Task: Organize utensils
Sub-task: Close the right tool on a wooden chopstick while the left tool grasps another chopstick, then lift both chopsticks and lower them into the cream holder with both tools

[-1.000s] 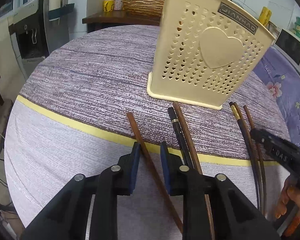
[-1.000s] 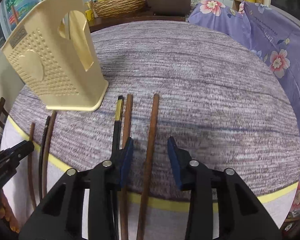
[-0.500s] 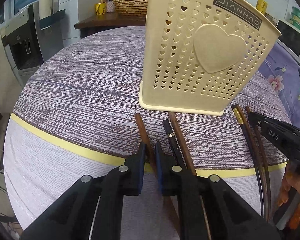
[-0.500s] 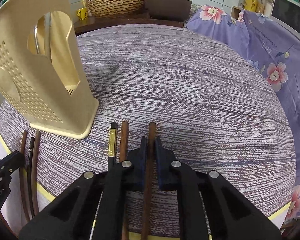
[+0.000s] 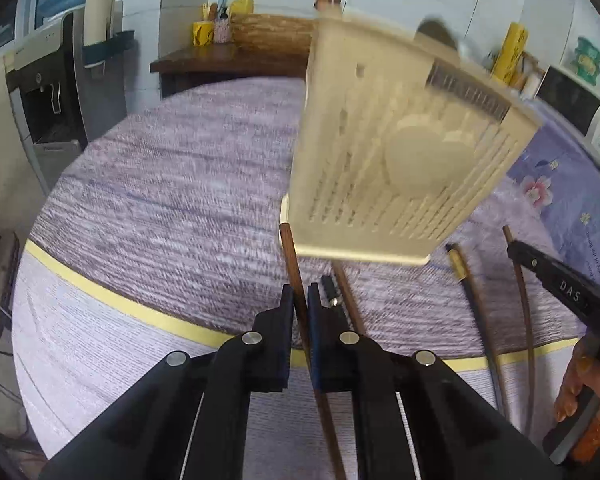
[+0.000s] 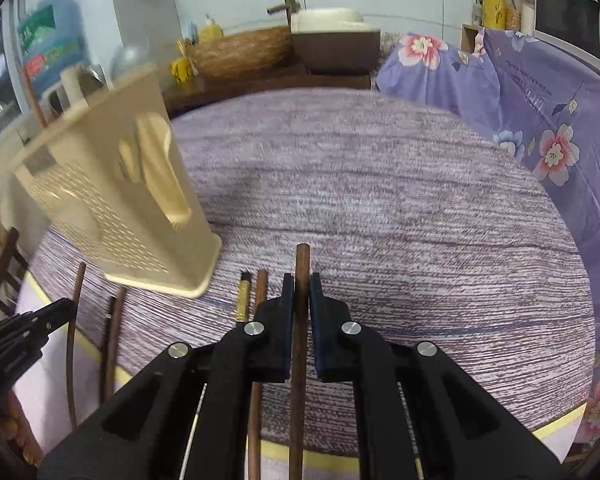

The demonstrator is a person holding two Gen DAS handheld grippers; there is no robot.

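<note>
Cream utensil holder [image 5: 400, 168] motion-blurred, label unreadable

A round table [image 6: 380, 184] was covered with a purple-grey woven cloth [image 5: 172, 200] that had a yellow band [image 5: 100, 284] near its edge. A cream plastic utensil holder [image 5: 388, 168] with small cut-out holes stood on the cloth. Just in front of it lay several chopsticks: a brown one [image 6: 260, 300] beside a black one with a gold band [image 6: 243, 296], and further dark ones [image 6: 114, 332] to the side

"DAS" in pale letters on right gripper [image 5: 572, 292] at 3 o'clock, holder's [image 5: 400, 168] nameplate blurred, unreadable
</note>
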